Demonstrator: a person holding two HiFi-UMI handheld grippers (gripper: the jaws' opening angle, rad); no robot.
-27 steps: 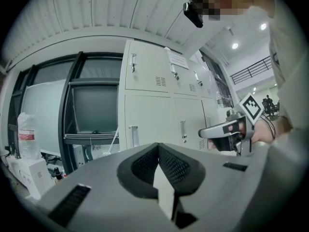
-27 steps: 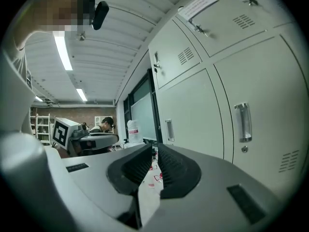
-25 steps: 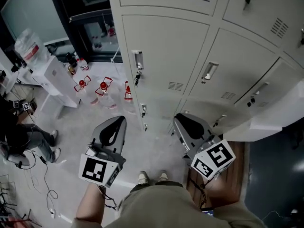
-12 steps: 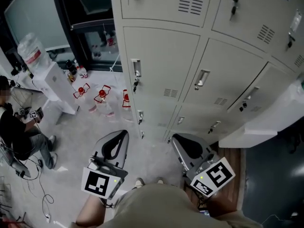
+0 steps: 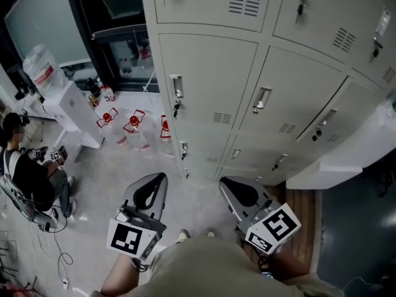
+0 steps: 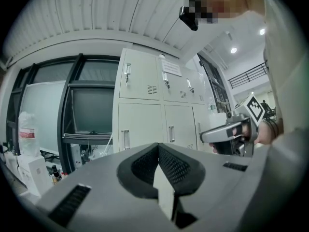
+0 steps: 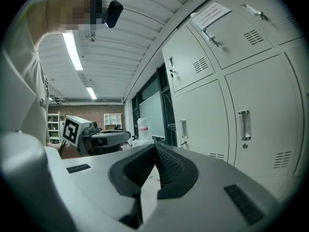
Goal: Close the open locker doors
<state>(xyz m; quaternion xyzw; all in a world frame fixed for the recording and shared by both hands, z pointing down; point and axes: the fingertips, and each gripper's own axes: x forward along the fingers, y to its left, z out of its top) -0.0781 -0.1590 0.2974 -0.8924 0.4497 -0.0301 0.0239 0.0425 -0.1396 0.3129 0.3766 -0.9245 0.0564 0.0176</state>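
door: open locker door (image 5: 344, 161) juts out from the lockers (image 5: 210, 85), lower right | long edge runs out toward the person | nearer: right gripper (image 5: 226, 183), door just to its right | left gripper (image 5: 162, 177) farther off | both clenched, empty

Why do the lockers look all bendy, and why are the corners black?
Left gripper view: a wide-angle lens curves the lockers and the ceiling, and the round picture leaves the corners black. Right gripper view: the same rounding, and the ceiling light strip glares plain white. Head view: the lockers lean apart toward the edges, but the light on them is even and there are no black corners.
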